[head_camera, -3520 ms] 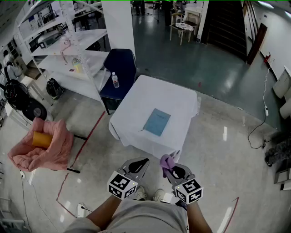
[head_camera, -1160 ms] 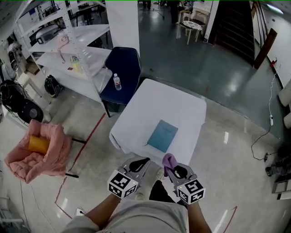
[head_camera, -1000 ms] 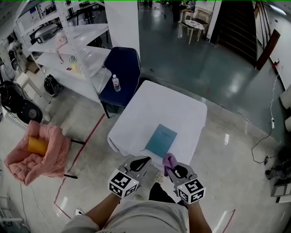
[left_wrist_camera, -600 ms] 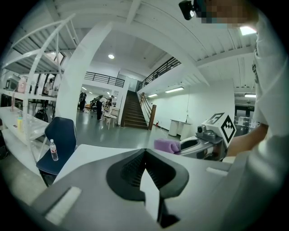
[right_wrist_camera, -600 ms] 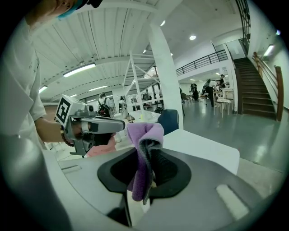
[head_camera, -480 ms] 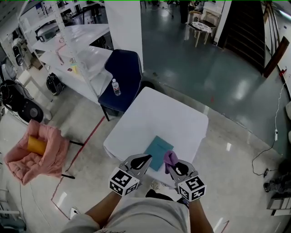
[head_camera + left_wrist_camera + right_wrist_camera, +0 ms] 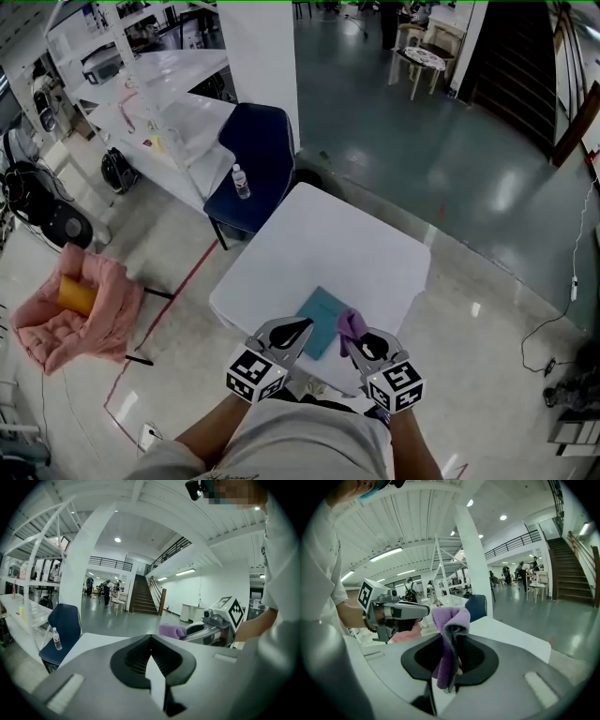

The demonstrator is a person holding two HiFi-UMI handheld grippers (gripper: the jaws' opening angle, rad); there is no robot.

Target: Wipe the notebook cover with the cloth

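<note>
Ahead: notebook point(image 7: 317, 314) just beyond my grippers, long axis running away.
Right gripper point(image 7: 353, 341): clamped on cloth point(image 7: 350, 323), nearer.
Left gripper point(image 7: 296, 329): closed, empty.

Empty left gripper point(image 7: 296, 327), jaws together (right gripper point(image 7: 354, 340) tight on purple cloth point(image 7: 348, 323)).

I wear a pale short-sleeved shirt point(image 7: 300, 441); my left hand-held gripper point(image 7: 298, 327) and right hand-held gripper point(image 7: 356, 342) are grey, each bearing a black-and-white marker cube point(image 7: 253, 378).
</note>
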